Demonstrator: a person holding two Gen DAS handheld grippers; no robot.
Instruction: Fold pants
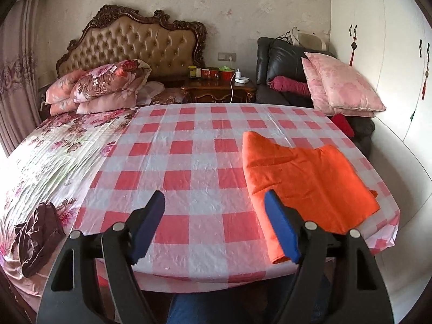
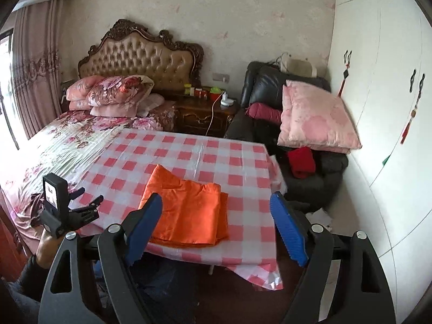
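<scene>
The orange pants (image 1: 305, 178) lie folded into a flat stack on the red-and-white checked cloth (image 1: 189, 162), near its front right corner. They also show in the right wrist view (image 2: 189, 205), near the front edge of the checked cloth (image 2: 243, 167). My left gripper (image 1: 214, 202) is open and empty, above the cloth's front edge, with its right finger (image 1: 280, 229) over the pants' left edge. My right gripper (image 2: 216, 208) is open and empty, held back from the pants, jaws spread wide. The left gripper (image 2: 86, 205) shows at the left of the right wrist view.
The checked cloth covers a table against a floral bed (image 1: 54, 148) with stacked pillows (image 1: 102, 86). A nightstand (image 1: 218, 89) with small items stands behind. A black chair (image 2: 270, 89) with pink cushions (image 2: 316, 116) is at right, white wardrobe doors (image 2: 391, 108) beyond.
</scene>
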